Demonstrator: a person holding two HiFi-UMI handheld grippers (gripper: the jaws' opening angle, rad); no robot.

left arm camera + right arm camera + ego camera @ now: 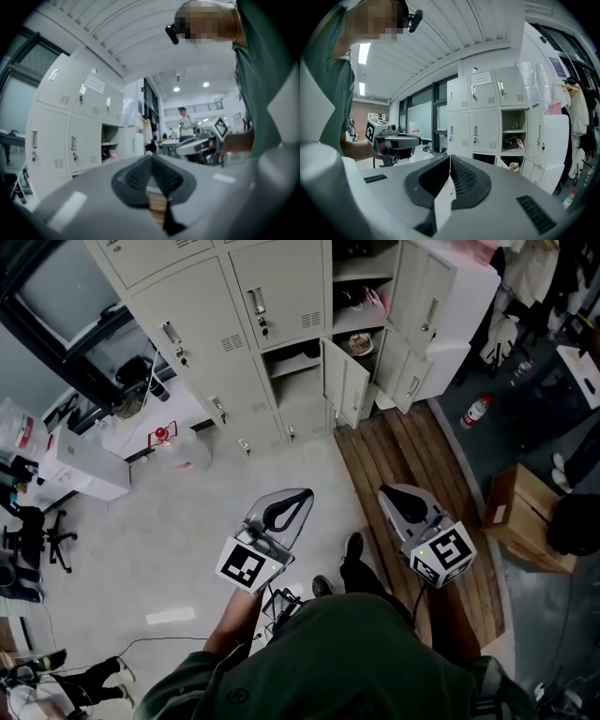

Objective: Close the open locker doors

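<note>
A bank of cream lockers [225, 324] stands ahead of me. In its right column the compartments [359, 296] are uncovered, with an upper door [419, 298] and two lower doors [345, 381] [401, 371] swung outward. The right gripper view shows the same open shelves [513, 138] and the tall open door [539, 136]. My left gripper [302, 495] is held level over the pale floor, jaws together and empty. Beside it my right gripper [389, 493] is over the wooden strip, shut on nothing. Both are well short of the lockers. Each gripper view shows its own pads [140, 176] [461, 178] meeting.
Wooden planks [412, 474] run from the lockers toward me on the right. A cardboard box [525, 517] and a bottle [475, 412] lie further right. A water jug [192, 451] and an office chair [37, 535] sit left. A person [186, 123] stands far off.
</note>
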